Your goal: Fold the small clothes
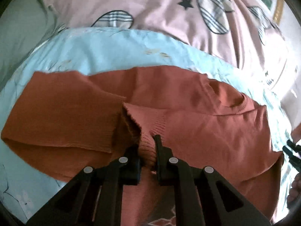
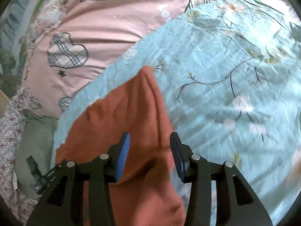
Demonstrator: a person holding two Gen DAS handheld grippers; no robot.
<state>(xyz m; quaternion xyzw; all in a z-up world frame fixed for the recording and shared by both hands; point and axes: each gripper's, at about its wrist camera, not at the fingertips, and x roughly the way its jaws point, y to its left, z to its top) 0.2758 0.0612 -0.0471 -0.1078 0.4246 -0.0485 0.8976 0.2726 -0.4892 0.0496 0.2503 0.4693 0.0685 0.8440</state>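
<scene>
sweater, rust-orange knit, is bunched at its ribbed cuff between the left tongs, which are clenched on that fold of fabric. from there the garment spreads across the left wrist view with its long axis running side to side: a sleeve folded over toward the left, the body reaching right to the ribbed neckline. the right tongs stand released, their blue pads well apart, hovering over a narrow part of the sweater that tapers to a tip pointing away from them. whether those pads touch the cloth cannot be told. the sweater lies on a light blue floral quilt on the bed, and beyond the quilt's far edge lies a pink sheet printed with plaid hearts and small stars. at the left edge of the right wrist view sits a grey-green pillow.
</scene>
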